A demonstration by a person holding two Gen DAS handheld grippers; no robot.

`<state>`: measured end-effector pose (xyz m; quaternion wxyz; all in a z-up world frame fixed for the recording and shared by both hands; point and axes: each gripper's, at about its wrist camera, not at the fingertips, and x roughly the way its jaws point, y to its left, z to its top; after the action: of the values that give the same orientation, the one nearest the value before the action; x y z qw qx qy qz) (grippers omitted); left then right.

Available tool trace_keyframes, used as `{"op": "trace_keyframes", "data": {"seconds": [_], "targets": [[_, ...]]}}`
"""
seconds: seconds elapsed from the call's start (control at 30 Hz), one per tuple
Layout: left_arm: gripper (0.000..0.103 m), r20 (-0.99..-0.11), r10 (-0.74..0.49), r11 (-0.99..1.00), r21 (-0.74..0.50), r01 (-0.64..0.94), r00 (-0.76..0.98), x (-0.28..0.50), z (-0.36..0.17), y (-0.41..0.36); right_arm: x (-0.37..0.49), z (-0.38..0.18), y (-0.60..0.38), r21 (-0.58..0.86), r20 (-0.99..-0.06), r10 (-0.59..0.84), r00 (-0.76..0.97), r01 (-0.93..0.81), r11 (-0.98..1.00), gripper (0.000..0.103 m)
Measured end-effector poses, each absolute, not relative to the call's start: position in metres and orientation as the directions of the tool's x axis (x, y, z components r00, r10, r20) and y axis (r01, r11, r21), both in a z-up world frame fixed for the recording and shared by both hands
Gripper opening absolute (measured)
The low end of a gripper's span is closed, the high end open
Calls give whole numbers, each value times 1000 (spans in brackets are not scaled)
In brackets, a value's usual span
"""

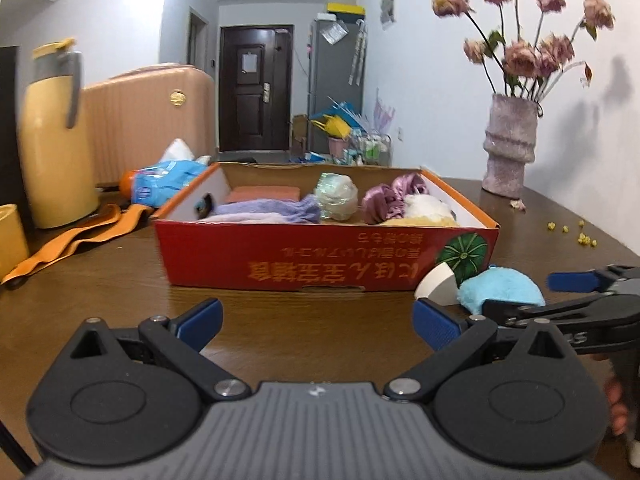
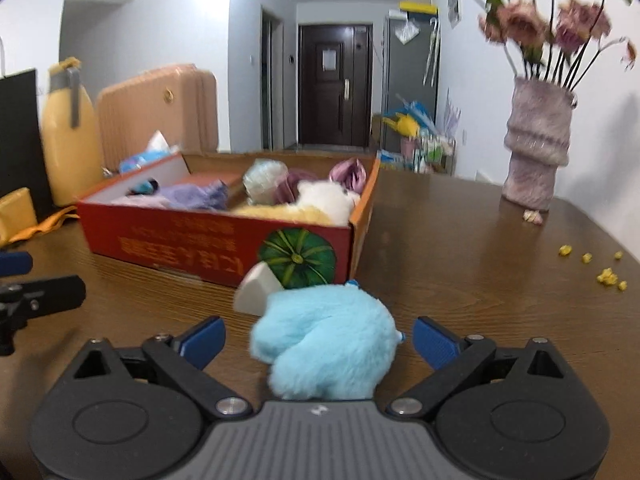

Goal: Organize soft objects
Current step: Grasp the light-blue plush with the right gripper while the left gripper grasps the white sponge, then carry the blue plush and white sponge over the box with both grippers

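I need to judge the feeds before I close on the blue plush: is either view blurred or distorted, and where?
Left wrist view: box lettering slightly smeared, yellow thermos soft at the bent fisheye edge, left hand-held gripper sharp. Right wrist view: blurrier overall; flowers and vase streaked, blue plush soft between the open right hand-held gripper fingers.

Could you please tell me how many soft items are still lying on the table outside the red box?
1: the blue plush toy lies on the table before the red box, between the open fingers of the right gripper. The box could hide others behind it.
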<state>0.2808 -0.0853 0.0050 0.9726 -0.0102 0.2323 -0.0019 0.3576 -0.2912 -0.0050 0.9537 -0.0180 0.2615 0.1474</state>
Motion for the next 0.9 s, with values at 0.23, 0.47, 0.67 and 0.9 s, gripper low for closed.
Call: {"op": "trace_keyframes", "data": {"seconds": [0.23,0.47,0.67,0.9], "targets": [[101,-498,-85,996,-18,88,863,324,-4,-121,370,-10,-325,172,-530,329,781,-281,944,77],[62,-550,-145,987,-25,158,822,372,-15,-165,355,-11,-371,265,-434,347,831,-251,931,77],[23,-563,-158,984,-20,178,811,380,-22,-172,359,-14,-384,343,-421,382,823,-245,907,76],[22,-553,-149,986,-22,164,820,366,-14,-165,364,-18,-389,380,-433,389,813,-226,897,75]]}}
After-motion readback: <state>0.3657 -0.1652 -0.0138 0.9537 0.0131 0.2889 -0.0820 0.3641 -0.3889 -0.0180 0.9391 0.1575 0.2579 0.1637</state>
